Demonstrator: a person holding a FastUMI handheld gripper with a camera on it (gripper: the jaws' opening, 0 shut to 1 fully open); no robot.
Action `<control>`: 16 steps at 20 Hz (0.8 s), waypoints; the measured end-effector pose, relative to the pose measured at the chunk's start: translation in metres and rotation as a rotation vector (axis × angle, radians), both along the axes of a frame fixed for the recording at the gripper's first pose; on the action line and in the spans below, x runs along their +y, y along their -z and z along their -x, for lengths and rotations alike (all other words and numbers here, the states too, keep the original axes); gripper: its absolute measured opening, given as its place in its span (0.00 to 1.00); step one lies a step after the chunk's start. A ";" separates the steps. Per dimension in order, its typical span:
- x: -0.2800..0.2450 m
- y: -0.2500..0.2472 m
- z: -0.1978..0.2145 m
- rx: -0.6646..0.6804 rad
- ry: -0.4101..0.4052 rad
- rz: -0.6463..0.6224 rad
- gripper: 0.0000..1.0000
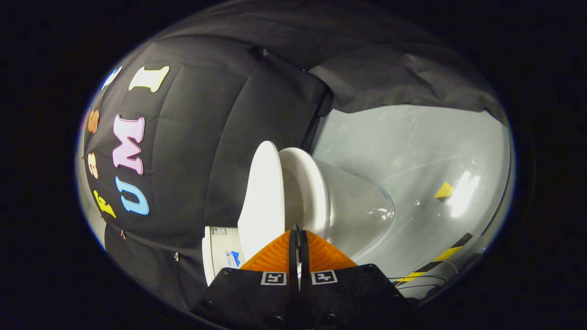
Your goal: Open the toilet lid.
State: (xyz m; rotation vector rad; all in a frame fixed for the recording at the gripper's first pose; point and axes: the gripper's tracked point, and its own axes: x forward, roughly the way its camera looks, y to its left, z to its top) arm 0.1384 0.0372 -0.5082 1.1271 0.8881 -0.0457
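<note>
Pressed almost together, the jaws of the gripper leave only a thin slit between the fingers, and nothing is pinched in it. The view is rolled over on its side, so the toilet appears tipped. Just ahead of the fingertips stands the toilet lid, a white oval lifted off the seat and leaning towards the cistern. A gap shows between lid and seat, and the tips sit at the near end of that gap, close to the lid's edge; whether they touch it I cannot tell. Beyond the bowl lies a pale glossy floor with a strip of yellow-and-black tape and a small yellow marker.
</note>
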 end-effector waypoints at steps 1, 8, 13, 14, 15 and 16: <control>0.001 -0.010 -0.002 -0.006 -0.007 0.016 0.05; 0.026 -0.088 -0.010 -0.082 -0.057 0.118 0.05; 0.064 -0.155 -0.016 -0.196 -0.144 0.231 0.05; 0.073 -0.166 -0.016 -0.211 -0.160 0.261 0.05; 0.081 -0.174 -0.017 -0.223 -0.177 0.300 0.05; 0.086 -0.182 -0.015 -0.237 -0.190 0.340 0.05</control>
